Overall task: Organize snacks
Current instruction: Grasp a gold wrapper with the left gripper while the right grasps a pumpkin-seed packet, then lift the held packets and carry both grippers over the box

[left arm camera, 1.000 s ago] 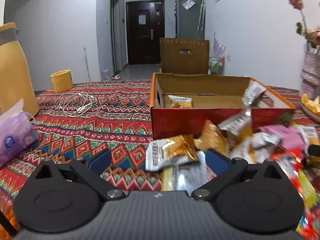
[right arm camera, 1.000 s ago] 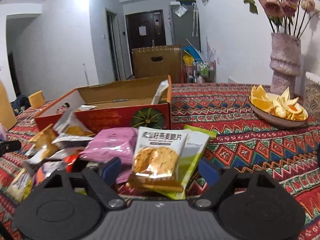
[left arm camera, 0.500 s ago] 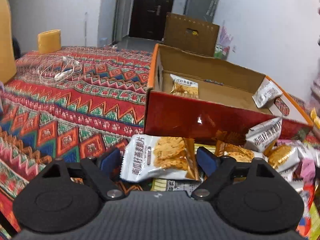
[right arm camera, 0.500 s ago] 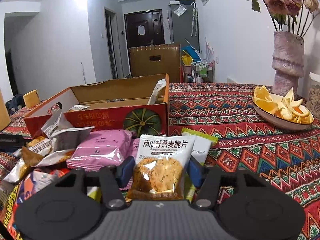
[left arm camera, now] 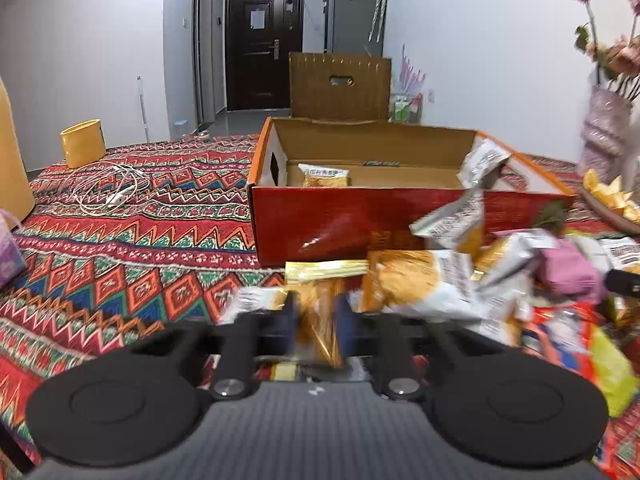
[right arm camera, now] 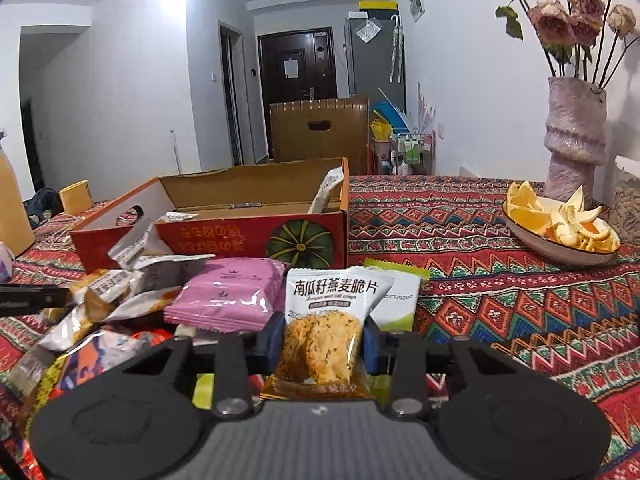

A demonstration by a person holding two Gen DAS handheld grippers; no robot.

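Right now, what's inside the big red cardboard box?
Inside the red cardboard box lies one oat crisp packet flat, and another packet leans in the right corner. The front wall hides the nearest floor.

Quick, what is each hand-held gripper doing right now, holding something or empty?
Left hand-held gripper: shut on a crinkled gold foil snack packet.
Right hand-held gripper: jaws closing, pads pressing a white oat-crisp snack packet.

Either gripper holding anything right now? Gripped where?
Left gripper: shut on a golden snack packet, mid-body. Right gripper: closing on an oat crisp packet's lower sides.
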